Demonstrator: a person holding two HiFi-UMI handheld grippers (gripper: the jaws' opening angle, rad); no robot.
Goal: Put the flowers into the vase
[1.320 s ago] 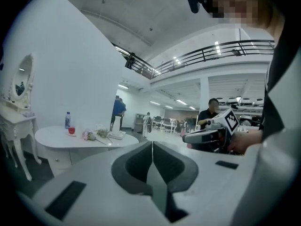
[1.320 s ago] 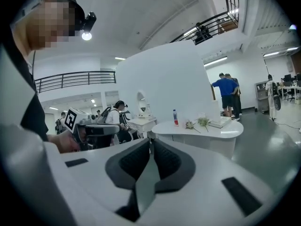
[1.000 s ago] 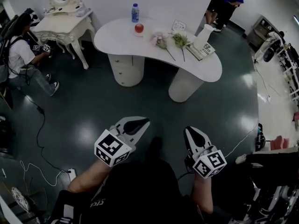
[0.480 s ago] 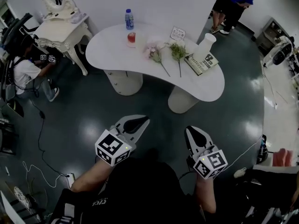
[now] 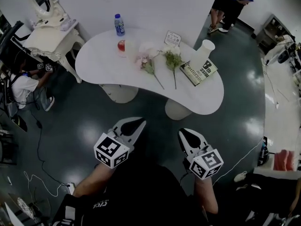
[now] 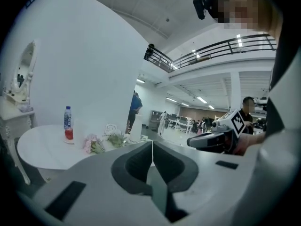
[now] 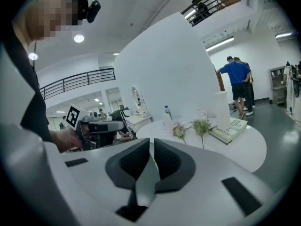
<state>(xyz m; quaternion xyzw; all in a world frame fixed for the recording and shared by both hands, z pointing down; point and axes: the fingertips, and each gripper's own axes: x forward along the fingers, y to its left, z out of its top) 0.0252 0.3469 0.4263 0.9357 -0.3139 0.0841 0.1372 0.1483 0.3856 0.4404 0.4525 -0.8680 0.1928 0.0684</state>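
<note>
Your left claw (image 5: 139,122) and right claw (image 5: 183,133) are closed, holding nothing. Flowers (image 5: 149,66) lie on the white table (image 5: 103,65), near the vase (image 5: 202,53)

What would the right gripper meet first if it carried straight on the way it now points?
For the right gripper, probably the near edge of the white table, below the stems of the flowers. The floor between looks free. Depth is unclear, so it might meet the table's pedestal instead.

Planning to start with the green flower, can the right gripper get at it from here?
Probably not yet: the right gripper hangs over the floor short of the table, jaws shut. Nothing blocks the way to the green flower, though; a step closer should do.
</note>
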